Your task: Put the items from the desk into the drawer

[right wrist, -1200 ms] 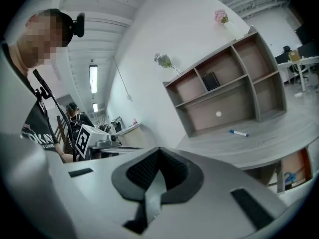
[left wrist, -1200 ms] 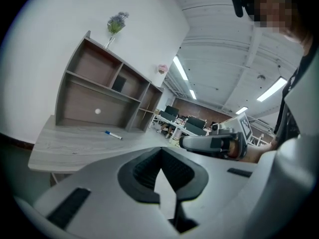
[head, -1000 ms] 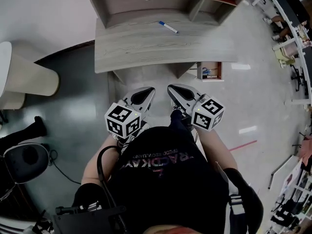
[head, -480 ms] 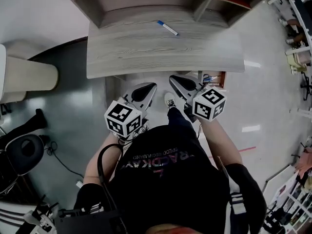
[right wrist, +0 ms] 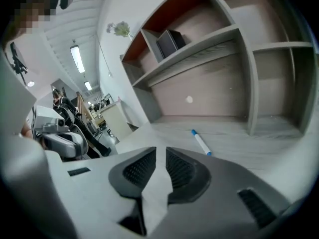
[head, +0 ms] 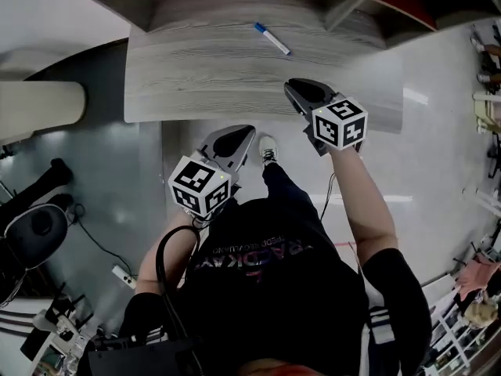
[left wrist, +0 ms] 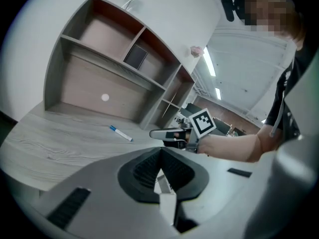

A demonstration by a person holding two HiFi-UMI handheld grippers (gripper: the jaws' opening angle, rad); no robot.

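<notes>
A white marker pen with a blue cap [head: 272, 39] lies on the grey wooden desk [head: 196, 73], toward the back near the shelves. It also shows as the pen [left wrist: 120, 133] and the pen [right wrist: 201, 142] in the two gripper views. My right gripper [head: 290, 87] reaches over the desk's front part, short of the pen, its jaws a narrow gap apart and empty. My left gripper [head: 244, 131] hangs in front of the desk edge, shut on nothing. In the left gripper view the right gripper [left wrist: 153, 132] hovers over the desk. No drawer shows now.
A shelf unit [right wrist: 199, 44] with red-brown backs stands at the desk's rear, with a dark box [left wrist: 135, 58] on one shelf. A beige rounded piece [head: 39, 108] and a black chair [head: 35, 237] stand to the left. A power strip [head: 121, 274] lies on the floor.
The person has stepped closer to the desk. My right gripper has moved forward over the desk top. The open drawer at the desk's right has gone out of sight.
</notes>
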